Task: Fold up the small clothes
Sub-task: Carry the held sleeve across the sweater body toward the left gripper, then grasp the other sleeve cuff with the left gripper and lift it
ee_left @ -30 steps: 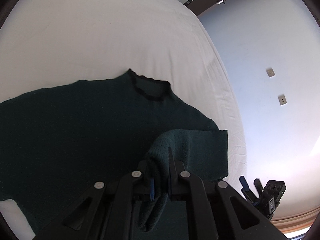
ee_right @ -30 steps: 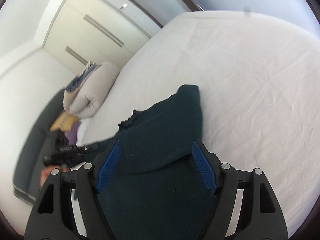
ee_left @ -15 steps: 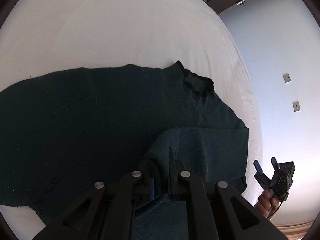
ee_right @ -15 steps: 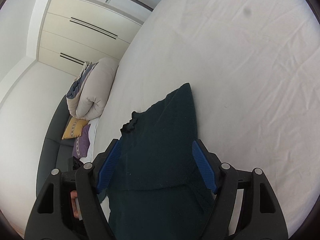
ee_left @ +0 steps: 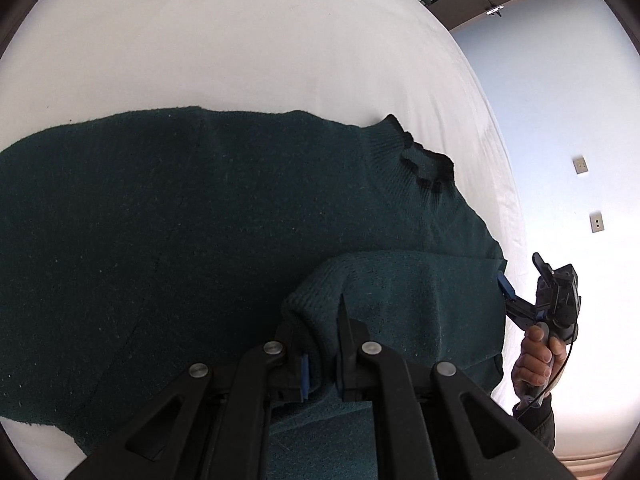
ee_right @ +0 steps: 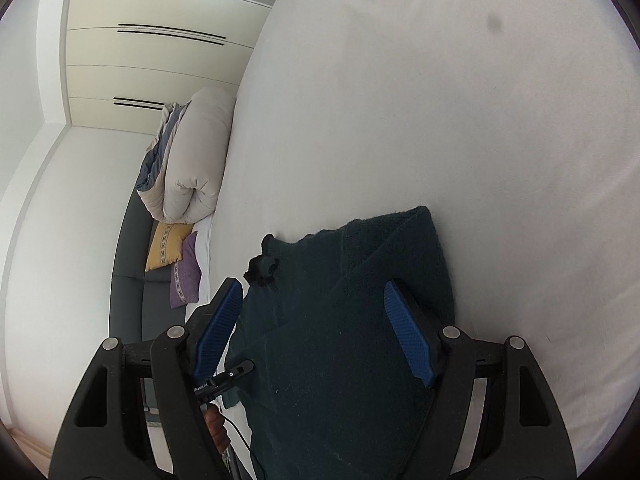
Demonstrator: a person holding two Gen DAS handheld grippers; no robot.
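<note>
Sweater [ee_left: 200, 240]: dark green, spread flat on white bed [ee_left: 240, 40].
Left gripper [ee_left: 322, 354]: pinching folded sleeve [ee_left: 400, 300].
Right gripper [ee_right: 316, 332]: jaws spread, empty, above sweater edge.

Bed [ee_left: 240, 40]: white sheet, lightly creased. Lying directly on it: one dark green knit sweater [ee_left: 180, 220], spread flat, black-trimmed collar toward the bed's edge, one sleeve folded across the body.
</note>
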